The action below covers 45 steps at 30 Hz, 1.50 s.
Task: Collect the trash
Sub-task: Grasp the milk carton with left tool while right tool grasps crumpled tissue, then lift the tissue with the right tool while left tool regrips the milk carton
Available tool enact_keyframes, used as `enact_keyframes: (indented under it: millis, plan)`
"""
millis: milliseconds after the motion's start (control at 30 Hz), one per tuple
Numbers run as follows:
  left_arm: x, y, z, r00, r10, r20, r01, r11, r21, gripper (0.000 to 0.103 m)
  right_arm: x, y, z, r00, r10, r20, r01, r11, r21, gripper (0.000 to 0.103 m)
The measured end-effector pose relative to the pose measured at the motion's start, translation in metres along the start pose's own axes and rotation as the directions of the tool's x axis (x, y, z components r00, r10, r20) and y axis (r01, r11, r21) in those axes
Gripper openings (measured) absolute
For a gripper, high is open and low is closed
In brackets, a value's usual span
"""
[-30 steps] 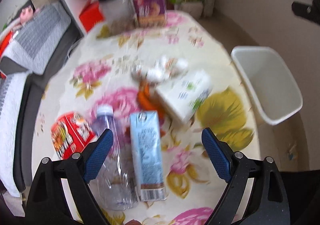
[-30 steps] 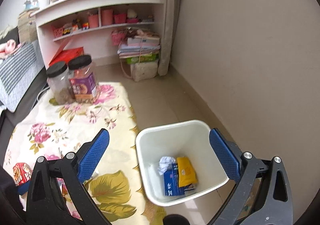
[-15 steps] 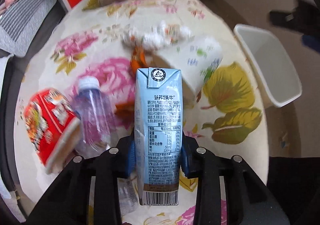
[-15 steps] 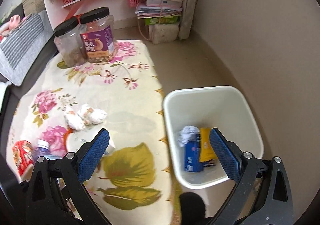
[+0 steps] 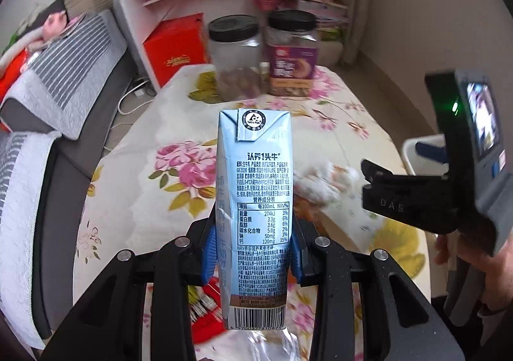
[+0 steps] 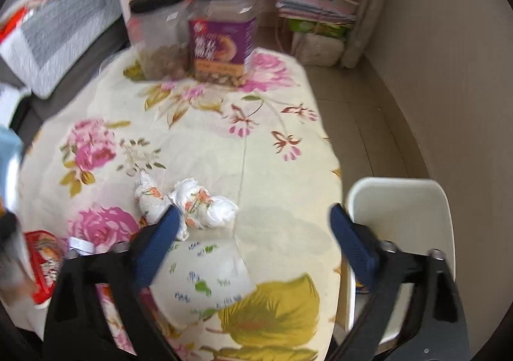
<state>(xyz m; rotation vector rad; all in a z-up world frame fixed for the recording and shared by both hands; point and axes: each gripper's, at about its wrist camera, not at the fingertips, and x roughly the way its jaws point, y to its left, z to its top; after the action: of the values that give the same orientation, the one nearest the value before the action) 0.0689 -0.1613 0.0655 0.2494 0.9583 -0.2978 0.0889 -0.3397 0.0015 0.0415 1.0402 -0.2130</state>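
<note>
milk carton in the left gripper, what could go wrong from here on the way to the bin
1. The left gripper pinches the milk carton only low on its body, so the tall upper part could tip or slip out.
2. The white bin stands off the table's far side, with the right gripper in between; its jaws have just been closing with nothing between them, above the tissue pack. The two could collide.
3. A swing might knock the crumpled tissues.
</note>
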Motion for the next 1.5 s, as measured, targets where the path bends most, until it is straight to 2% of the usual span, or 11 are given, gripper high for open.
enact_keyframes:
  millis: [200, 367, 533, 600, 633, 667, 867, 1100, 1200, 1367, 1500]
  plan:
    - [0.035, 0.027, 0.001, 0.996, -0.046, -0.073, 0.04, 0.996, -0.083, 0.035, 0.041, 0.009, 0.009, 0.99, 0.061, -0.123, -0.066, 0.997, -0.03, 0.077]
    - [0.047, 0.036, 0.004, 0.994, -0.06, -0.086, 0.052, 0.994, -0.097, 0.035, 0.071, 0.021, 0.003, 0.966, 0.121, -0.23, -0.131, 0.991, -0.03, 0.074]
    - [0.055, 0.04, 0.005, 0.993, -0.068, -0.097, 0.058, 0.993, -0.105, 0.035, 0.085, 0.022, 0.001, 0.946, 0.183, -0.266, -0.185, 0.983, 0.02, 0.072]
    - [0.057, 0.04, 0.004, 0.993, -0.063, -0.097, 0.053, 0.994, -0.1, 0.035, 0.083, 0.025, 0.002, 0.95, 0.187, -0.252, -0.191, 0.982, 0.008, 0.059]
    - [0.058, 0.04, 0.004, 0.993, -0.059, -0.098, 0.049, 0.994, -0.098, 0.035, 0.081, 0.027, 0.003, 0.948, 0.2, -0.248, -0.205, 0.979, 0.007, 0.046]
    - [0.06, 0.04, 0.004, 0.993, -0.055, -0.1, 0.045, 0.994, -0.098, 0.035, 0.079, 0.028, 0.004, 0.947, 0.208, -0.246, -0.212, 0.977, 0.009, 0.042]
    - [0.058, 0.044, 0.009, 0.996, -0.051, -0.071, 0.042, 0.991, -0.126, 0.035, 0.056, 0.034, 0.013, 0.966, 0.206, -0.156, -0.206, 0.978, 0.012, 0.04]
    - [0.048, 0.053, 0.018, 1.0, -0.031, 0.004, 0.031, 0.982, -0.186, 0.035, 0.006, 0.034, 0.03, 0.977, 0.211, 0.04, -0.212, 0.977, 0.01, 0.04]
    - [0.041, 0.053, 0.022, 0.999, -0.001, 0.052, 0.012, 0.979, -0.203, 0.035, -0.009, 0.033, 0.032, 0.972, 0.2, 0.124, -0.202, 0.979, 0.007, 0.04]
    - [0.03, 0.05, 0.026, 0.992, 0.048, 0.118, -0.021, 0.976, -0.216, 0.036, -0.04, 0.033, 0.033, 0.951, 0.157, 0.267, -0.16, 0.987, -0.009, 0.04]
    - [0.024, 0.045, 0.027, 0.983, 0.091, 0.16, -0.055, 0.974, -0.22, 0.036, -0.056, 0.031, 0.03, 0.933, 0.132, 0.336, -0.136, 0.991, -0.014, 0.041]
